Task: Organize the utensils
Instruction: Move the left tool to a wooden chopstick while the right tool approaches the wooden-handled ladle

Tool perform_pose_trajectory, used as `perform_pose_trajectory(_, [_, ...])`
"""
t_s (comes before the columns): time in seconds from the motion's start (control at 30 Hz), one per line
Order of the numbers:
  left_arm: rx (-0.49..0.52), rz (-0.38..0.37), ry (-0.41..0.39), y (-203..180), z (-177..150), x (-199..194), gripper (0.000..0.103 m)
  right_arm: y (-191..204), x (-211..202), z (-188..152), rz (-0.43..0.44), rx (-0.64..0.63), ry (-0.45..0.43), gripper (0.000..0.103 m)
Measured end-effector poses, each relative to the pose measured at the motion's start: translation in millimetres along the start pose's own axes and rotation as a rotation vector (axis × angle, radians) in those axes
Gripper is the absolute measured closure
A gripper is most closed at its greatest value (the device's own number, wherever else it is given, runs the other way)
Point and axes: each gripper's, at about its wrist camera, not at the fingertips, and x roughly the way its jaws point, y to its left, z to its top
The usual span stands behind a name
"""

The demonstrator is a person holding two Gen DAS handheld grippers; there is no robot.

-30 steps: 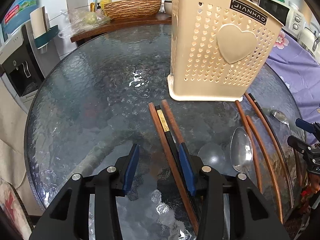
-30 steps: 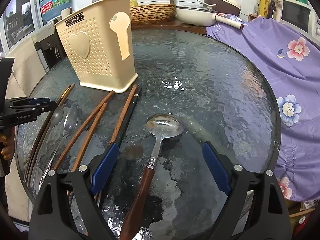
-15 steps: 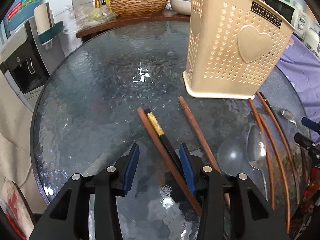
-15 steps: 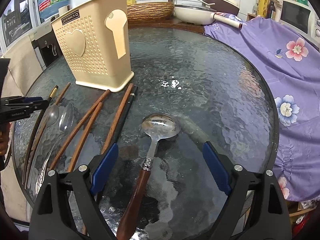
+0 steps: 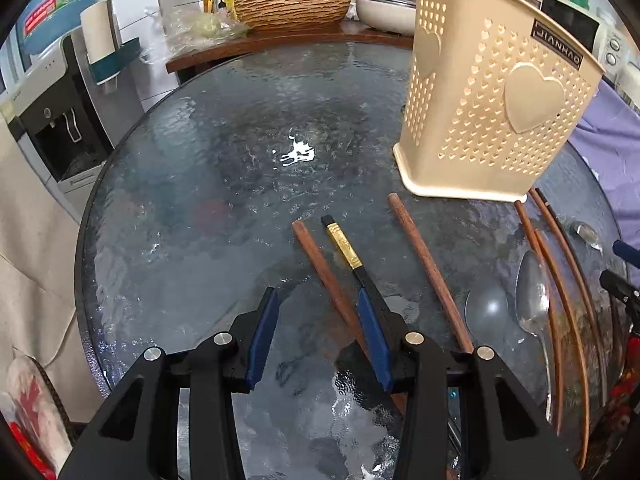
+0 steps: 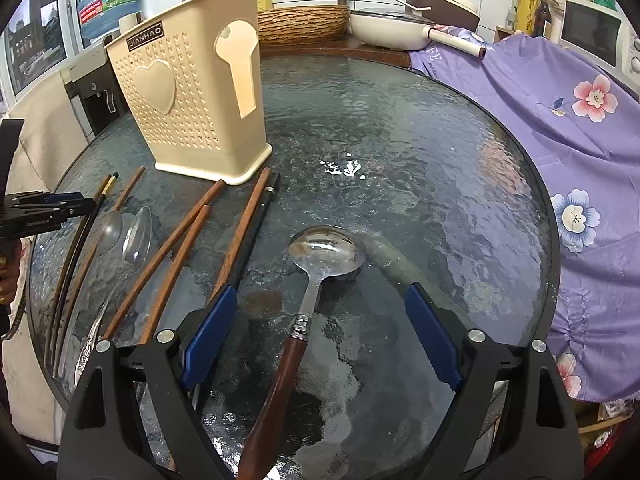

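Your left gripper [image 5: 318, 334] hangs low over the near edge of the round, dark rippled-glass table [image 5: 200, 208], its jaws partly spread and pinching nothing. A brown wooden chopstick [image 5: 320, 266] and a black chopstick with a gold band [image 5: 347, 250] run in under the right-hand blue pad [image 5: 374, 344], so you look lined up to gather that pair, but the pads are not pressing them. A second brown wooden chopstick [image 5: 426, 262] lies apart to the right, and past it a clear plastic spoon [image 5: 486, 312] and a shiny metal spoon [image 5: 532, 300].

Your right gripper [image 6: 320, 338] has its jaws spread wide, straddling the brown wooden handle of the steel ladle-shaped spoon [image 6: 326, 250] without touching it; the bowl points toward the table's centre, so the handle is the natural place to close.

The cream perforated plastic utensil holder with heart shapes [image 6: 192, 100] stands upright toward the far edge, its open top free, well placed to take things dropped in from above. Between holder and near edge, several more long brown chopsticks [image 6: 176, 248] lie fanned out flat; none are in the holder that you can see
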Motion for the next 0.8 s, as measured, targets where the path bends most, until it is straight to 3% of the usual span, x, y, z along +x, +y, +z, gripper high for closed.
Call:
perform_pose_trajectory(0.23, [0.028, 0.014, 0.003, -11, 4, 3, 0.063, 4, 7, -1, -0.021, -0.011, 0.024, 0.018])
perform_pose_trajectory(0.33, [0.028, 0.002, 0.013, -16, 6, 3, 0.072, 3, 7, -1, -0.035, -0.01, 0.034, 0.018])
perform_pose_trajectory(0.57, [0.03, -0.002, 0.033, -22, 13, 6, 0.078, -2, 16, 6, -0.032, 0.012, 0.068, 0.02])
perform_pose_trajectory(0.8, [0.047, 0.001, 0.052, -22, 23, 11, 0.091, -1, 31, 23, -0.034, 0.02, 0.11, 0.026])
